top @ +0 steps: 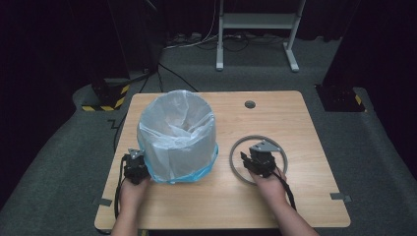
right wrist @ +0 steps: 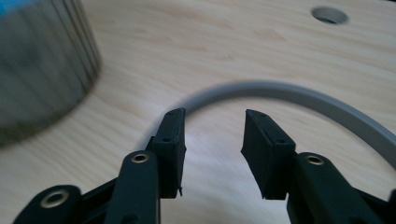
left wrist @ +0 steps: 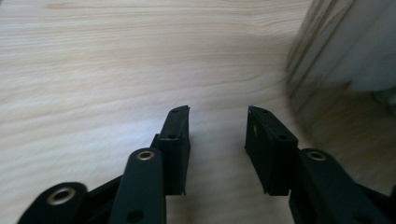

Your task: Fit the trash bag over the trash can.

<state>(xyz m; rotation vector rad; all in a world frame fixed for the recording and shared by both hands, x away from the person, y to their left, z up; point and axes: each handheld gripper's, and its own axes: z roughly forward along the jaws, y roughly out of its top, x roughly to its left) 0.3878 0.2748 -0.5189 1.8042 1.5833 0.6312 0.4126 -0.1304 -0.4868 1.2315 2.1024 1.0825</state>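
Note:
A round bin [top: 177, 137] lined with a translucent white and blue bag stands on the left half of the wooden table [top: 275, 113]. A grey ring [top: 231, 156] lies flat to its right. My left gripper [top: 134, 160] sits low at the bin's near-left side. In the left gripper view the left gripper [left wrist: 218, 112] is open over bare wood, with the bin's wall [left wrist: 345, 46] at the right. My right gripper [top: 250, 158] hovers over the ring. In the right gripper view the right gripper [right wrist: 215, 114] is open, nothing between its jaws, and the ring [right wrist: 289, 93] curves just beyond them.
A cable hole [top: 250, 104] is set in the table near its far edge. The blurred bin [right wrist: 42, 70] shows at the left of the right gripper view. A white frame stand [top: 255, 29] and cables are on the floor behind the table.

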